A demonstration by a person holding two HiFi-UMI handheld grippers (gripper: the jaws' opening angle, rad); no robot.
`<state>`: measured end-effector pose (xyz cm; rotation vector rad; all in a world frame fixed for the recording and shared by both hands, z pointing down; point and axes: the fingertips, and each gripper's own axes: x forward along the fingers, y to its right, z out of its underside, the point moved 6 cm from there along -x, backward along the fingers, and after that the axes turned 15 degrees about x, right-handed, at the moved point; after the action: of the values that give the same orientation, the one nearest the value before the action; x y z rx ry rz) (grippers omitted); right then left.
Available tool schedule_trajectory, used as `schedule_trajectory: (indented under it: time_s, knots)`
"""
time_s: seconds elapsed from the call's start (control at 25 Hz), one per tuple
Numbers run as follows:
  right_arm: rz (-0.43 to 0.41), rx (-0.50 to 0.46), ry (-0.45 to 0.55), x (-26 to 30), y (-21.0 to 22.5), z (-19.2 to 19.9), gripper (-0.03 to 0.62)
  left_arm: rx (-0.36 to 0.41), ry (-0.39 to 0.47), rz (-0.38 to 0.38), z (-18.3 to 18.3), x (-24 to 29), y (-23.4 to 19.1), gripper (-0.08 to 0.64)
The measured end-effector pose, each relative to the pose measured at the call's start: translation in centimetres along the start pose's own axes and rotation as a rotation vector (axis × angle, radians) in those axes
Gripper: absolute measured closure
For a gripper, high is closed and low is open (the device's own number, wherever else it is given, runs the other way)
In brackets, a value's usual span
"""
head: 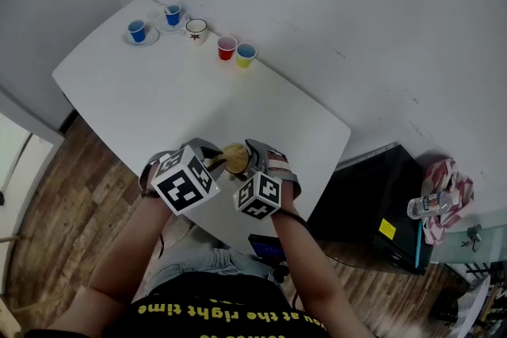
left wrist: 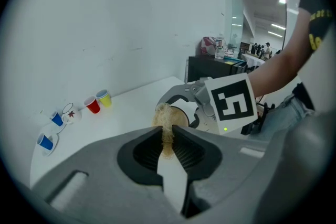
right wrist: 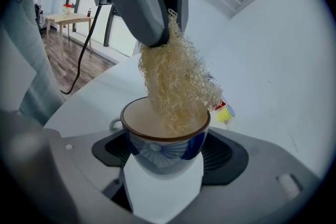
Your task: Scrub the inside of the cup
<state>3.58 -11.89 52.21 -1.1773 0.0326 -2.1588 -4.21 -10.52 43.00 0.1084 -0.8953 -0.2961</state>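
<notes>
Left grey two-jaw gripper [head: 214, 161], carrying a black-and-white marker cube [head: 184, 180], is pointing steeply downward and angling toward its partner. Its jaws are standing almost together, pinching a straw-coloured fibrous scrubbing pad [left wrist: 167, 124] between their ribbed pads. Right grey two-jaw gripper [head: 252, 161], with its own marker cube [head: 259, 195], is tilting downward likewise, and its jaws are pressing on the sides of a blue-and-white ceramic cup [right wrist: 164, 145]. Left forearm [head: 127, 257] and right forearm [head: 305, 269] are reaching forward and converging, bringing the gripper tips together.

left tool [left wrist: 167, 135], right tool [right wrist: 165, 147] grey; black tee [head: 222, 317]
</notes>
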Motion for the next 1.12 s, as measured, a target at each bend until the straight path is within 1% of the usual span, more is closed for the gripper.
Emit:
schedule_trajectory:
  time_s: [0.32, 0.72, 0.96, 1.12]
  knots:
    - [0.0, -0.007, 0.015, 0.0, 0.2, -0.6, 0.196, -0.034, -0.033, -0.041, 1.8, -0.2, -1.0, 0.508]
    - [0.015, -0.002, 0.019, 0.1, 1.0, -0.3, 0.196, -0.051, -0.03, 0.009, 2.3, -0.1, 0.5, 0.509]
    - [0.015, 0.012, 0.025, 0.2, 1.1, -0.3, 0.196, -0.064, 0.01, 0.055, 1.4, -0.5, 1.6, 0.509]
    - [0.013, 0.014, 0.026, 0.2, 1.0, -0.3, 0.196, -0.056, 0.05, 0.049, 0.1, -1.2, 1.5, 0.509]
